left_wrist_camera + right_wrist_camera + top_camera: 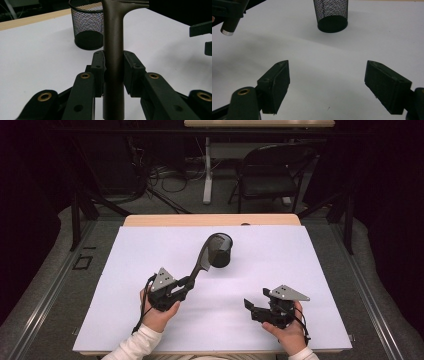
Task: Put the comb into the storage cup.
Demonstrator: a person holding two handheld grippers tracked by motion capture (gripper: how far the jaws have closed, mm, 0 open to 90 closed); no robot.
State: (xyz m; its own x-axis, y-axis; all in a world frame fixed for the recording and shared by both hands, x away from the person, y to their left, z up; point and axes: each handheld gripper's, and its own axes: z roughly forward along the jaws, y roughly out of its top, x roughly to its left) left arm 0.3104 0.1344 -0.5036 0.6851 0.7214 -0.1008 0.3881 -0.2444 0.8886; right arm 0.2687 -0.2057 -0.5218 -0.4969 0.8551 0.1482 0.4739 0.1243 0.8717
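Observation:
A black mesh cup stands upright on the white sheet, a little past the middle. My left gripper is shut on the round handle of a dark long-handled utensil. The utensil slants up and away, and its flat head reaches the cup's rim; I cannot tell whether they touch. The handle's butt end shows at the upper left of the right gripper view. Low on the right of the sheet, my right gripper is open over bare sheet, nothing between its pads.
The sheet covers a wooden table whose far edge shows beyond it. A black folding chair, a table leg and floor cables lie past that edge. Metal rails run along both sides of the table.

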